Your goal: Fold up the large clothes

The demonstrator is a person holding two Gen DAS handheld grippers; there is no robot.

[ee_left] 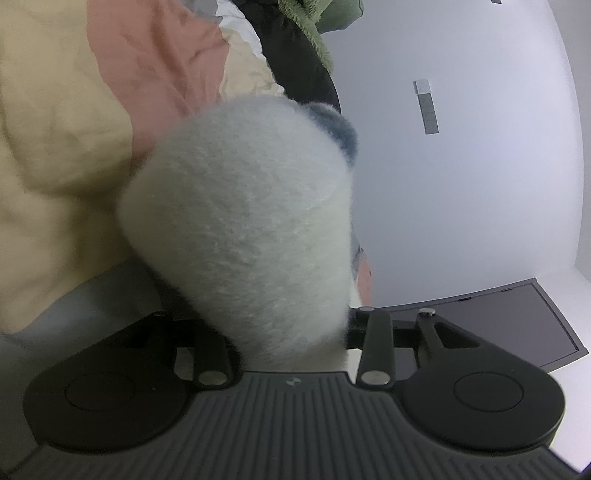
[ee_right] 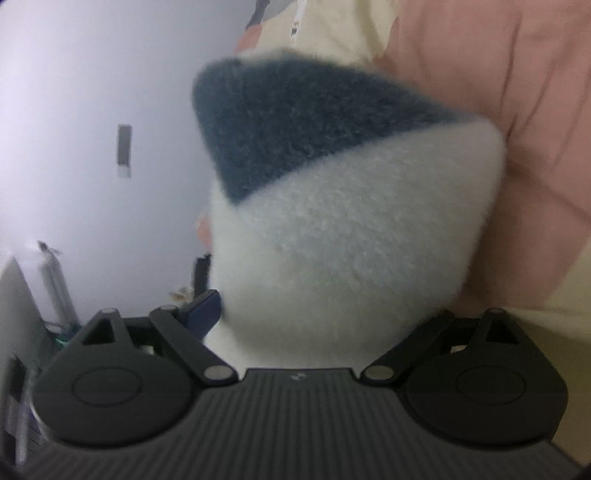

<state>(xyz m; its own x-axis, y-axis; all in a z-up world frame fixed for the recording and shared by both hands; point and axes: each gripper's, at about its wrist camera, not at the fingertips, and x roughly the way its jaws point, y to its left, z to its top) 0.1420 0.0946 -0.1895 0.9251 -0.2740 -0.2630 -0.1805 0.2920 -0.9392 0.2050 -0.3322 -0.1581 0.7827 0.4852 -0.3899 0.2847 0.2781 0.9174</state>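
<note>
A fluffy white fleece garment (ee_left: 240, 229) with a slate-blue part (ee_left: 332, 129) fills the middle of the left wrist view. It bunches out from between the drawn-in jaws of my left gripper (ee_left: 291, 306), which is shut on it; the fingertips are buried in the pile. In the right wrist view the same fleece (ee_right: 351, 240), with a broad blue band (ee_right: 295, 129) on top, bulges between the widely spread jaws of my right gripper (ee_right: 295, 306). The fabric hides its fingertips.
Cream and pink cloth (ee_left: 55, 147) lies close behind the fleece, pink folds (ee_right: 517, 110) at the right. Green fleece (ee_left: 314, 22) and a black garment (ee_left: 295, 66) hang further back. A dark screen (ee_left: 517, 325) stands low right, and the white wall bears a plate (ee_left: 426, 107).
</note>
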